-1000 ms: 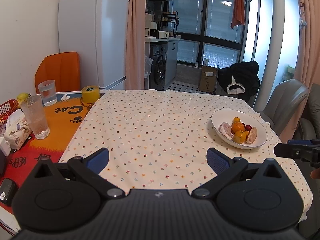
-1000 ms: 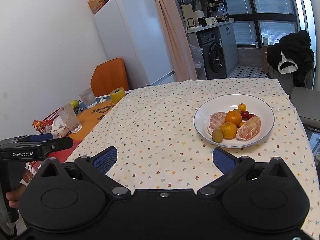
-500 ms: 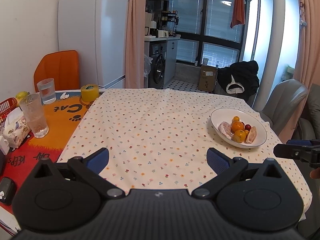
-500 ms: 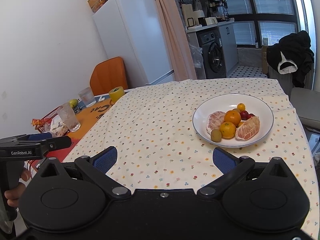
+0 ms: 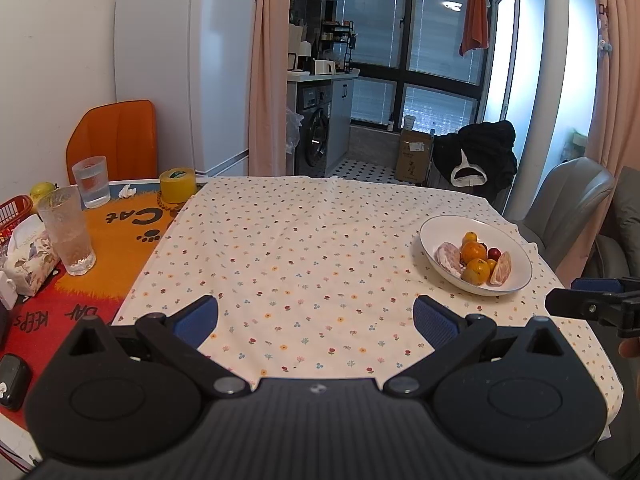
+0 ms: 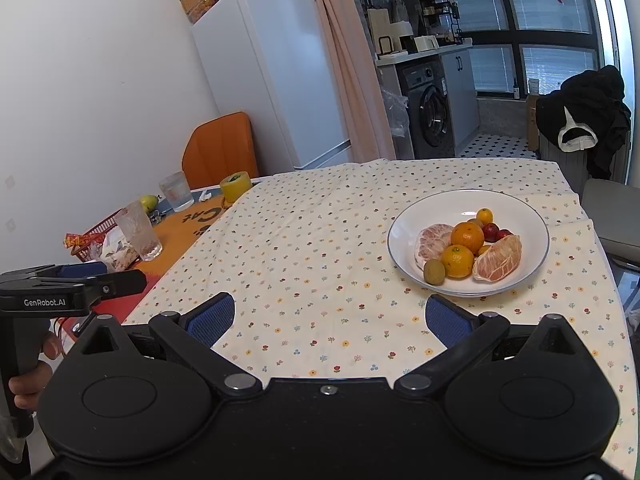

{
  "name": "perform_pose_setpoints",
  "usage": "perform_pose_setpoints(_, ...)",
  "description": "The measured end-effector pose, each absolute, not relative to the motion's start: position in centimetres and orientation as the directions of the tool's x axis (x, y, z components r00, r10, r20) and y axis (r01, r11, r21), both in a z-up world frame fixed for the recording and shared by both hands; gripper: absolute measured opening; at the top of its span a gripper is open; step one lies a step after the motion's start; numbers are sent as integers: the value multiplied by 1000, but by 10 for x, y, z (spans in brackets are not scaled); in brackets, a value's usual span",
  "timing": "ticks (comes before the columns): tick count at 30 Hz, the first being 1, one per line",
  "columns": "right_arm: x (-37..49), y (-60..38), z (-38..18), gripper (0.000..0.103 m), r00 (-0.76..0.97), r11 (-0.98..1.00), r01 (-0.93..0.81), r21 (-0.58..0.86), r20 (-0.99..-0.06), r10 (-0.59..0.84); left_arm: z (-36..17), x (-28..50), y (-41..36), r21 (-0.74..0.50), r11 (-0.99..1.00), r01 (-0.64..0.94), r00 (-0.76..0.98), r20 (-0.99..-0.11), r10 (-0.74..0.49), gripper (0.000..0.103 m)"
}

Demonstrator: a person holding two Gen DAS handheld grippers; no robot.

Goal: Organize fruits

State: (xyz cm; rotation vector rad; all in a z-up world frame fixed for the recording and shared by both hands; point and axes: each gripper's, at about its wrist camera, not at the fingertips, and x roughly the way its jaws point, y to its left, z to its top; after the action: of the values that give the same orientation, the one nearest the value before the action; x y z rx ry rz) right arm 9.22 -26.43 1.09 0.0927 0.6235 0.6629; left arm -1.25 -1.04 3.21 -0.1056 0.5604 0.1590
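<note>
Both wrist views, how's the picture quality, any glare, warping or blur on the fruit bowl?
Left wrist view: the bright window washes out the right side, straight edges like the fridge bow from fisheye, and the bowl is small but sharp. Right wrist view: even light, a small glare spot inside the bowl, fruit crisp, corners vignetted black.

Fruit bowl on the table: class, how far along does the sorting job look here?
Done: nothing visibly sorted; oranges, peeled pomelo pieces and a kiwi lie mixed in the white bowl. In hand: nothing; the left gripper and right gripper are open and empty above the floral tablecloth. Left: seemingly all of it.
</note>
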Motion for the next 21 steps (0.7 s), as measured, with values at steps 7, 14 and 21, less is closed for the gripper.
perform_pose_setpoints(7,93,-265,11,103,617,794,-544,272,-512,598,32,-12,-10,-57,982,-179,834,-538,121,103)
perform_pose_setpoints(14,94,-267,11,103,619,797,-539,274,-513,595,32,-12,-10,-57,982,-179,834,-539,120,103)
perform_pose_setpoints(21,95,-267,11,103,619,797,-538,274,-514,594,32,-12,-14,-57,986,-158,838,-536,103,103)
